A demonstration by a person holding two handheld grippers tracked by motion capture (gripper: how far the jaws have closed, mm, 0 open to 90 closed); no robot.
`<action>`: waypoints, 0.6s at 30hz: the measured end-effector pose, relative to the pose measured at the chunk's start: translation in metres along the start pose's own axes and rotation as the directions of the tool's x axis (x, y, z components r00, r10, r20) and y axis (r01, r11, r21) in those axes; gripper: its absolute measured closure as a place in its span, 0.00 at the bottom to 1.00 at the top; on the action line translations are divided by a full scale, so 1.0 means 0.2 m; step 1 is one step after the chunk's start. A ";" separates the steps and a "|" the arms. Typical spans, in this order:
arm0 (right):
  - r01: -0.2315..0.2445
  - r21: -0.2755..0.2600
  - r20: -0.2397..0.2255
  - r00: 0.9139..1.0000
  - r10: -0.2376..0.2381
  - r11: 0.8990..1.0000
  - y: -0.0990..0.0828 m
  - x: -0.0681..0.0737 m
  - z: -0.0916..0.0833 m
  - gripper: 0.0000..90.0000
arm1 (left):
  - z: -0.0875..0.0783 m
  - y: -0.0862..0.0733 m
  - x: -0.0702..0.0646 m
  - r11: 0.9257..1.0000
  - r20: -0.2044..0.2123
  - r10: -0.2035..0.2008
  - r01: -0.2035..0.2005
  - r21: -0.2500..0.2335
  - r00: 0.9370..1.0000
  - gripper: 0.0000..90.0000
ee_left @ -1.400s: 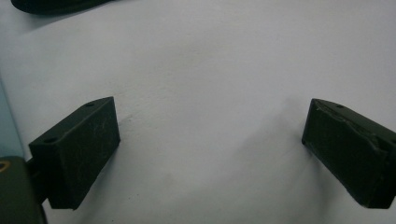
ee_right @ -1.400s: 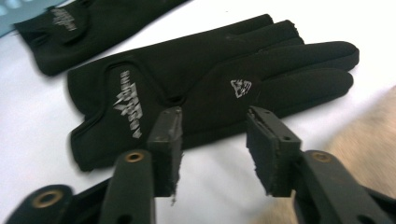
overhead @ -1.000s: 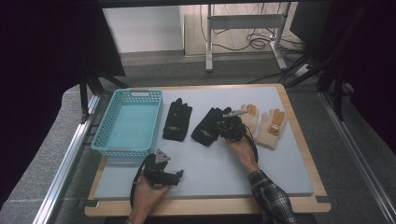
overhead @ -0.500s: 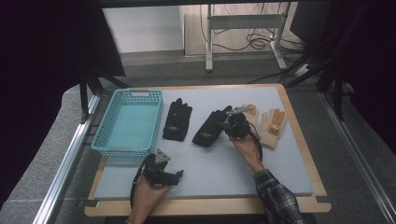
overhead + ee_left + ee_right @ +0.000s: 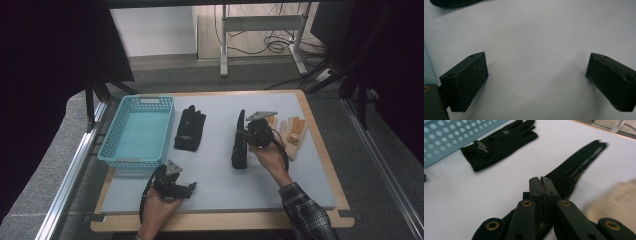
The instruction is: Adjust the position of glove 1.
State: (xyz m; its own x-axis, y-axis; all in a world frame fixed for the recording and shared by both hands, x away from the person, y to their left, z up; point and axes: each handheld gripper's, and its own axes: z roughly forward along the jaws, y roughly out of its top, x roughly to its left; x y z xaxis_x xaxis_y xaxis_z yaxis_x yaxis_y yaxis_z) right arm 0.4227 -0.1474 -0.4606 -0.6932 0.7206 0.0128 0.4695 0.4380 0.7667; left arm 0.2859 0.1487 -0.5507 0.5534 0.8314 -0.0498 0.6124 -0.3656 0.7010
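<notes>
Fingers (image 5: 541, 185) of the right gripper (image 5: 248, 134) pinch the black glove (image 5: 240, 145); its long axis hangs toward the counter (image 5: 220, 170). Left gripper (image 5: 187, 188) rests open, nearer the basket (image 5: 137, 131).

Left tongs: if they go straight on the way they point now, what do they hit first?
Probably just the bare white mat. The left tongs stand open over it, nothing between them. A black glove lies farther along, off to one side, likely outside that line; depth is hard to judge.
</notes>
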 end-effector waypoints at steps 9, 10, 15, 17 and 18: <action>0.039 -0.006 -0.066 0.997 -0.039 0.999 0.06 0.10 0.13 0.75 | 0.00 0.00 0.00 1.000 0.000 0.001 -0.001 0.001 1.000 0.05; 0.039 -0.006 -0.066 0.997 -0.039 0.999 0.06 0.10 0.13 0.75 | 0.00 0.00 0.00 1.000 0.000 0.002 -0.002 0.001 1.000 0.05; 0.036 0.023 -0.048 0.998 -0.035 0.999 -0.01 0.02 0.20 0.56 | 0.00 0.00 0.00 1.000 0.000 0.002 -0.002 0.001 1.000 0.05; 0.039 0.026 -0.052 0.998 -0.038 0.999 -0.02 0.02 0.22 0.52 | 0.00 0.00 0.00 1.000 0.000 0.001 -0.001 0.001 1.000 0.05; 0.053 0.027 -0.070 0.996 -0.051 0.998 -0.03 0.02 0.26 0.44 | 0.00 0.00 0.00 1.000 0.001 -0.001 0.001 0.000 1.000 0.05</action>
State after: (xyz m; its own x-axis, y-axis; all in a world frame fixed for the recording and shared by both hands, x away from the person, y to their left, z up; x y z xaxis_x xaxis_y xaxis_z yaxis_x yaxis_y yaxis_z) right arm 0.4452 -0.1183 -0.4989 -0.7528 0.6580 0.0191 0.4471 0.4898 0.7484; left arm 0.2859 0.1487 -0.5507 0.5534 0.8314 -0.0507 0.6125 -0.3649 0.7012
